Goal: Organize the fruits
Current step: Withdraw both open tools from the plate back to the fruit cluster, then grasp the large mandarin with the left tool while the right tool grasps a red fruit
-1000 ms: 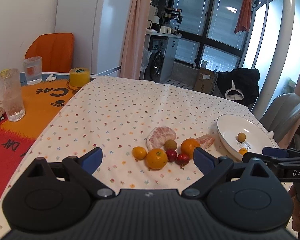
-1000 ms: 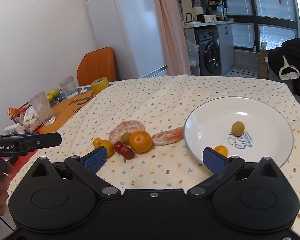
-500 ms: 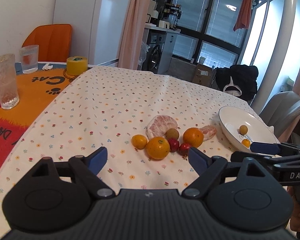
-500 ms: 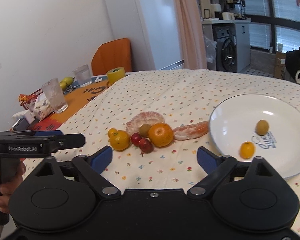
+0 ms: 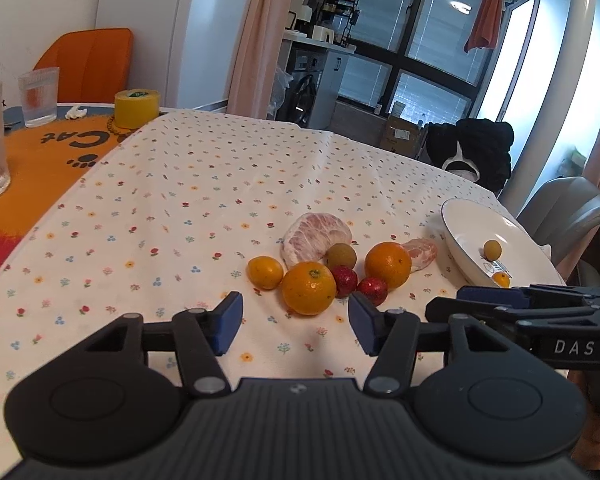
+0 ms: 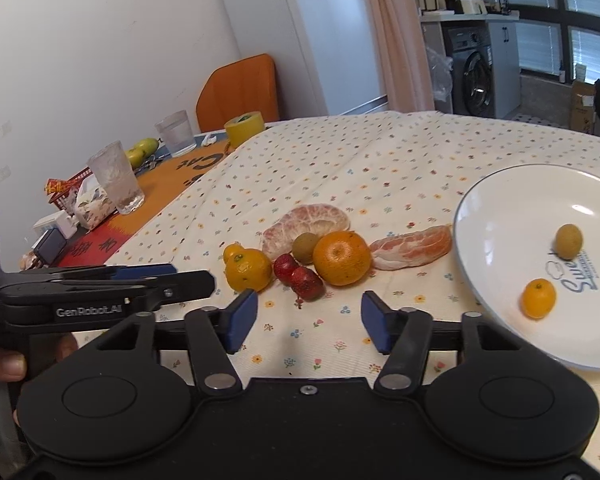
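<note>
Both tongs gape apart, holding nothing. Ahead of the left gripper [image 5: 296, 322] lie three oranges [image 5: 309, 288], two red fruits [image 5: 344, 281], one brown fruit [image 5: 341, 256] and two peeled pomelo pieces [image 5: 314, 236]. Right of the right gripper [image 6: 309, 322], a white plate [image 6: 500, 216] holds two small fruits [image 6: 538, 298].

Left gripper [image 5: 296, 322]: jaws parted, nothing between the blue pads, held low just short of the fruit cluster [image 5: 336, 260].
Right gripper [image 6: 309, 316]: jaws parted, empty, level, also just short of the cluster.
Left hand [image 6: 4, 360]: wrapped round its gripper handle.
Relation: grippers side by side, apart.
</note>
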`<state>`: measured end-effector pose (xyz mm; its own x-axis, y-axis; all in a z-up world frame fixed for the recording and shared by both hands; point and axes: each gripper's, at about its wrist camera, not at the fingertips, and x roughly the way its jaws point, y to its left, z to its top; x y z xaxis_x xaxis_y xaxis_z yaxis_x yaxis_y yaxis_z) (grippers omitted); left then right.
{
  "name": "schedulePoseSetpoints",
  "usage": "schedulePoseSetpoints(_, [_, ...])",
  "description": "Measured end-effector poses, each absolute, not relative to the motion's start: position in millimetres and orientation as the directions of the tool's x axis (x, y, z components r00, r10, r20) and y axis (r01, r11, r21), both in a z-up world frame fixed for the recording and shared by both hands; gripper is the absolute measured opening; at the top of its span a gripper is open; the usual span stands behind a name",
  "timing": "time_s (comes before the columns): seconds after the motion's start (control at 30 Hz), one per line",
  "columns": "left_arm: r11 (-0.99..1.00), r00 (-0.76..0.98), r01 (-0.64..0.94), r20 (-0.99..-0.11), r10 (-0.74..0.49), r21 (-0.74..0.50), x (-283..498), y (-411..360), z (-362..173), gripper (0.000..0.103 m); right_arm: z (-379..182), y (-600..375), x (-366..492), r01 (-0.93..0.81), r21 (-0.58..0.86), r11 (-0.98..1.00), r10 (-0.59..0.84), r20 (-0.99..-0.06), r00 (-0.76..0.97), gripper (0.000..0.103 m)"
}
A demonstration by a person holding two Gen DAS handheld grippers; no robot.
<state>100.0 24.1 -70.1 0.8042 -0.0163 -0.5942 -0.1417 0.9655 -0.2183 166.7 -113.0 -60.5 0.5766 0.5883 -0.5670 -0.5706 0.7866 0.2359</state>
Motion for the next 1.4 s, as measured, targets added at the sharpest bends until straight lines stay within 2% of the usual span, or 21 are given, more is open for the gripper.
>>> schedulePoseSetpoints(0.1, [0.966, 0.803, -0.140, -0.596, -0.016, -0.215, 107, 23, -73, 0.056, -64, -108, 172, -0.579, 0.247, 0.777, 0.598, -0.578, 0.555, 0.045])
schedulePoseSetpoints(0.67, [0.962, 0.780, -0.127, -0.623, -0.053, -0.240, 139, 24, -95, 0.052, -84, -93, 193, -0.580, 0.265, 0.770, 0.599, -0.613, 0.516, 0.040])
schedulePoseSetpoints(0.83, [0.963, 0.785, -0.126, -0.618, -0.050, -0.238, 141, 24, -95, 0.037, -86, -92, 196, -0.577, 0.267, 0.772, 0.598, -0.616, 0.514, 0.040])
schedulePoseSetpoints(1.37, [0.955, 0.789, -0.142, -0.613, -0.050, -0.260, 123, 36, -92, 0.036, -86, -74, 203, -0.578, 0.246, 0.778, 0.585, -0.619, 0.525, 0.039])
schedulePoseSetpoints(1.4, [0.954, 0.790, -0.144, -0.611, -0.049, -0.262, 123, 37, -92, 0.036, -86, -73, 204, -0.578, 0.241, 0.780, 0.582, -0.618, 0.528, 0.035])
